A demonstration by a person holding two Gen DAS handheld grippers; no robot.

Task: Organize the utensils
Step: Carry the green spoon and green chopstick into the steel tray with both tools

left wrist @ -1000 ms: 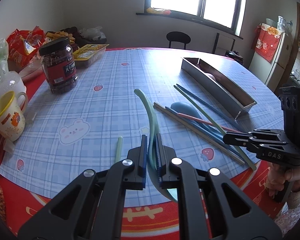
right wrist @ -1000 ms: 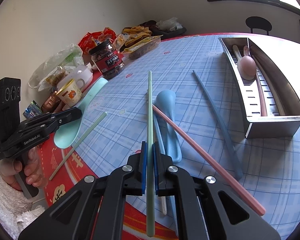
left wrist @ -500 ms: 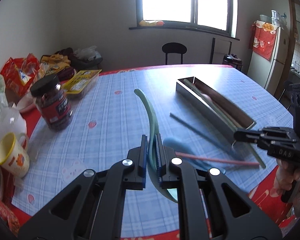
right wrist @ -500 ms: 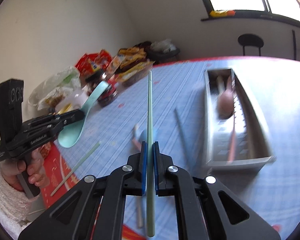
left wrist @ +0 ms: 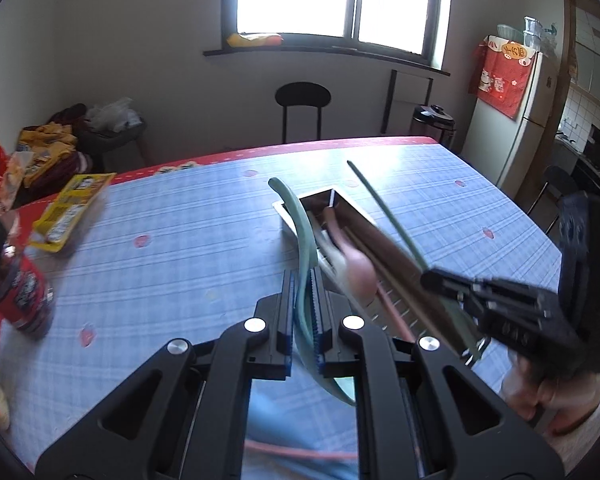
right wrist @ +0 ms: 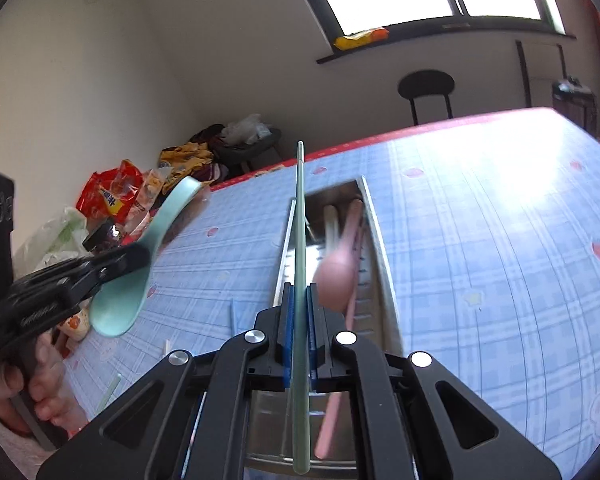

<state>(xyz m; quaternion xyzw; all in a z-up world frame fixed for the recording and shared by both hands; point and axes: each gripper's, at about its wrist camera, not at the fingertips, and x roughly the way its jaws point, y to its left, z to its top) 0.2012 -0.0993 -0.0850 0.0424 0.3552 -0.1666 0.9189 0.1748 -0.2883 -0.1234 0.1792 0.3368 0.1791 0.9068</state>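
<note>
Both hands have carried their loads off the table to over the tray (left wrist: pixel 342 204): left gripper (left wrist: pixel 302 312) clamped on green spoon (left wrist: pixel 300 232), right gripper (right wrist: pixel 298 320) clamped on green chopstick (right wrist: pixel 300 240). Transport step, I reckon; next needs each lined up along the tray, lowered in beside the pink spoon (right wrist: pixel 334 276), then released.

A bright window (left wrist: pixel 342 0) with a dark sill (left wrist: pixel 324 54) floods the pale wall (left wrist: pixel 132 40). Below it stands a black round-seated chair (left wrist: pixel 302 110), beyond the tabletop's far edge. A white fridge (left wrist: pixel 512 120) draped with a red cloth (left wrist: pixel 502 74) fills the right corner.
</note>
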